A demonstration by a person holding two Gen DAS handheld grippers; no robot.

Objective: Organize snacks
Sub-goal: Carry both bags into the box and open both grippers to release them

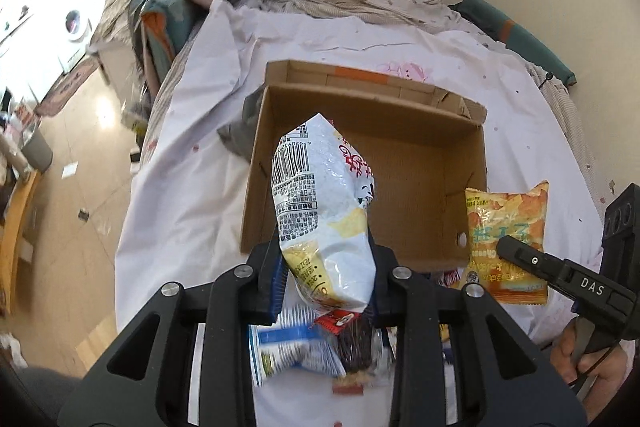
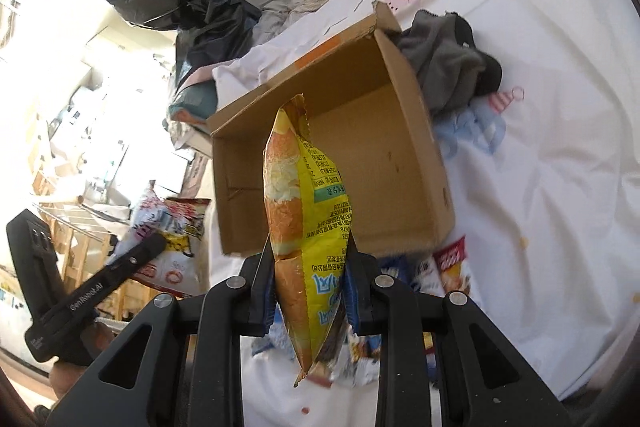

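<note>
Open cardboard box [image 1: 424, 183] on the white bedsheet [image 1: 192, 187], flaps up, floor bare: ample room for both packets. Left gripper [image 1: 326, 267] clamped on the white chip bag [image 1: 320, 203], raised over the near wall for a clear drop. Right gripper [image 2: 308, 279] clamped on the orange cheese snack packet [image 2: 304, 195] (beside the box's corner). Loose snack packets [image 1: 296, 351] below, just short of the near wall.

White bag [image 1: 324, 211] w/ barcode, orange-yellow bag [image 2: 308, 227], brown box [image 1: 400, 163].
</note>
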